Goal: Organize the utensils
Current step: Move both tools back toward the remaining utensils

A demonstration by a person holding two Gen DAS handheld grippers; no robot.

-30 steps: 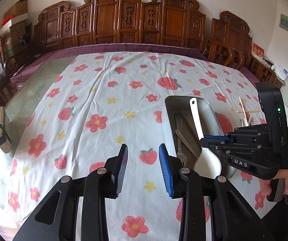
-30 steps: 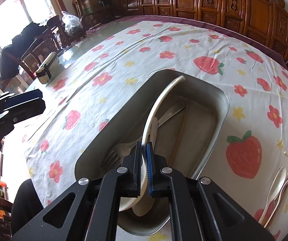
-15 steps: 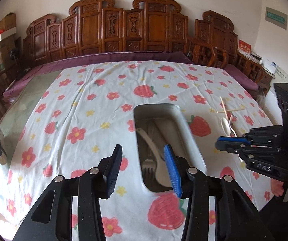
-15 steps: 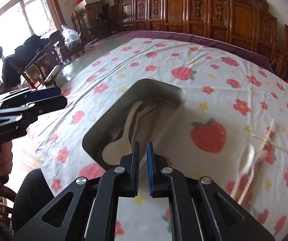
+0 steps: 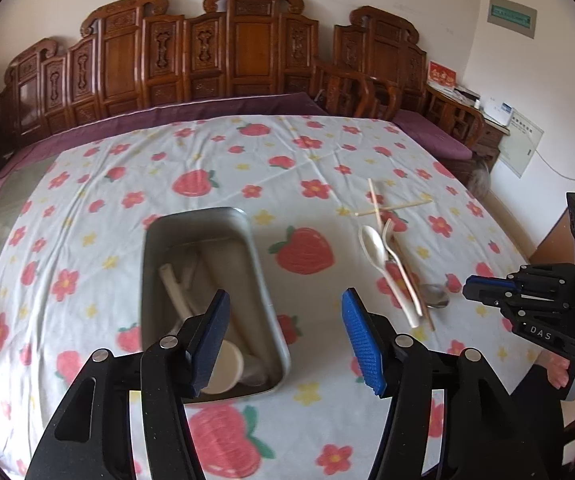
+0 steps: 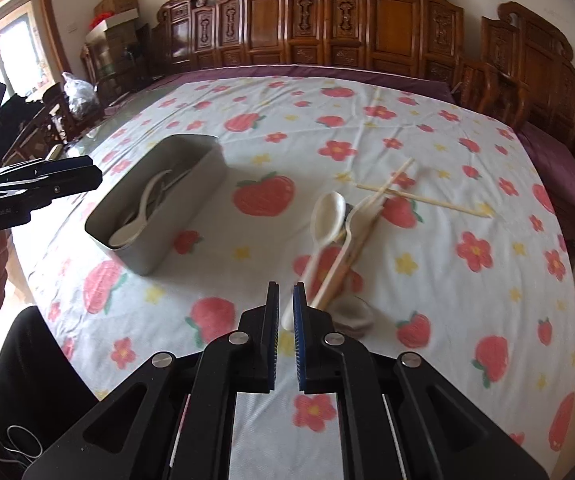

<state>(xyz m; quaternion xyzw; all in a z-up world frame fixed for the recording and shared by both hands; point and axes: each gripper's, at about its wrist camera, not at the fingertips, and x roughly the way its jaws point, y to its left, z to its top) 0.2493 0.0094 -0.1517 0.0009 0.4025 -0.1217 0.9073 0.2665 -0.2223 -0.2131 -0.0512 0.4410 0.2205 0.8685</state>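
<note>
- Plainly, the biggest thing to snag on is the flowered tablecloth (image 6: 427,288): it lies loose and creased over the table, and a low scoop at the flat pieces could pinch a fold and drag everything along.
- The grey metal tray (image 5: 263,280), left of centre on the cloth, already holds a white spoon and other pieces whose handles lean on its far end; a careless drop could bounce off them or nudge the tray.
- The left gripper (image 5: 285,338) hovers over the tray's near right corner, its jaws opening with nothing between them. Reaching right, it could cross paths with the other tool.
- The right gripper (image 6: 285,334) is clenched with nothing in it, above the near end of the loose pile. It must open before it can take anything; pressed down as it is, it would only shove things.
- That pile, right of the tray, is tangled: a white spoon (image 6: 327,210), a pale fork (image 6: 353,226) and a chopstick (image 6: 371,204) overlap, with a metal spoon (image 5: 435,295) at the near end. Gripping one may lift or flick its neighbour.
- Two thin sticks (image 6: 423,196) lie crossed at the far end; they would roll easily.
</note>
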